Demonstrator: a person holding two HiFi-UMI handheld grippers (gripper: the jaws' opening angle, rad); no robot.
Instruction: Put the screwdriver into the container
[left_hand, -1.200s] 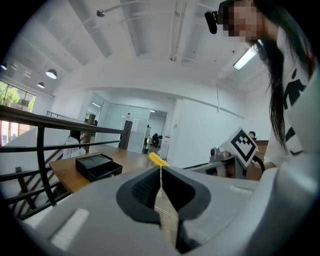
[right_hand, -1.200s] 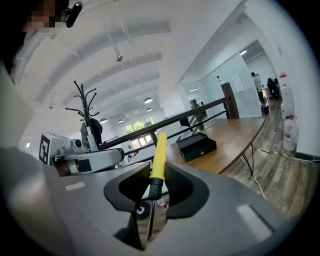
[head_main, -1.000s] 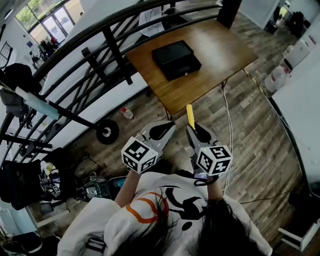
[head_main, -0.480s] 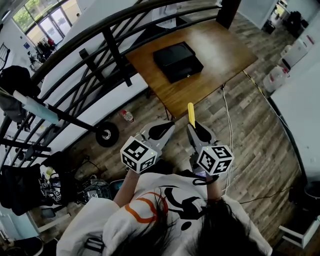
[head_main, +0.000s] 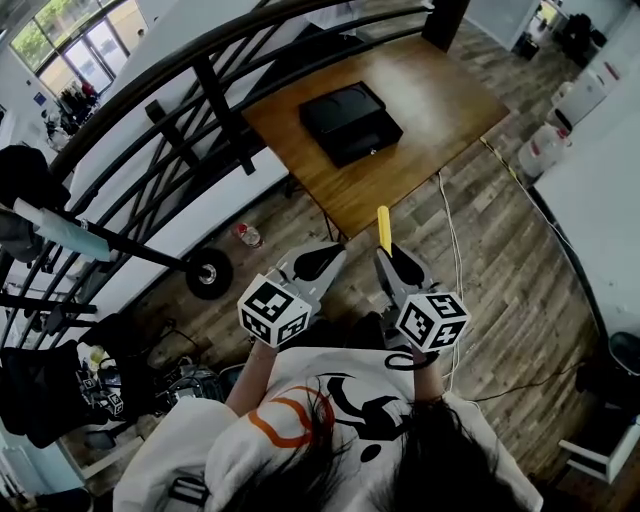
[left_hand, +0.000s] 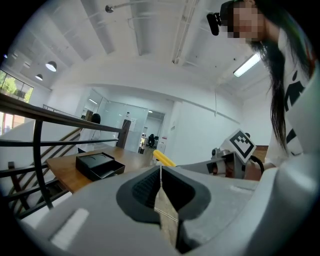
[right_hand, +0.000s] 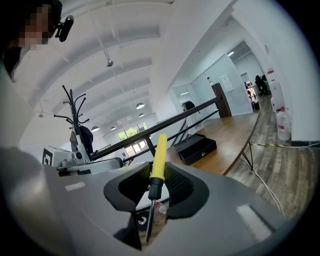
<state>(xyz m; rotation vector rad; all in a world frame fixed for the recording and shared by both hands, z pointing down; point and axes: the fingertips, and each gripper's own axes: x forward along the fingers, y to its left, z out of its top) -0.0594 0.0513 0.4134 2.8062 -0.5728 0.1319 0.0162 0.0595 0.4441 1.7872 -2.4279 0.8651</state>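
A yellow-handled screwdriver (right_hand: 157, 165) stands upright between the jaws of my right gripper (right_hand: 159, 186), which is shut on it; its yellow handle (head_main: 383, 228) sticks out ahead of the right gripper (head_main: 392, 262) in the head view. The black box-shaped container (head_main: 349, 122) lies on a wooden table (head_main: 440, 110) ahead, well beyond both grippers; the container (right_hand: 194, 146) also shows in the right gripper view and the container (left_hand: 99, 165) in the left gripper view. My left gripper (head_main: 322, 259) is held beside the right one, jaws shut with nothing between them (left_hand: 161, 182).
A black metal railing (head_main: 200, 110) runs along the table's left side. A cable (head_main: 452, 240) trails over the wood floor by the table leg. White jugs (head_main: 545, 150) stand at the far right. A wheel (head_main: 207, 270) and bags lie at the left.
Both grippers and the held screwdriver keep their place in the view; the table and container have shifted slightly as the person's head moves.
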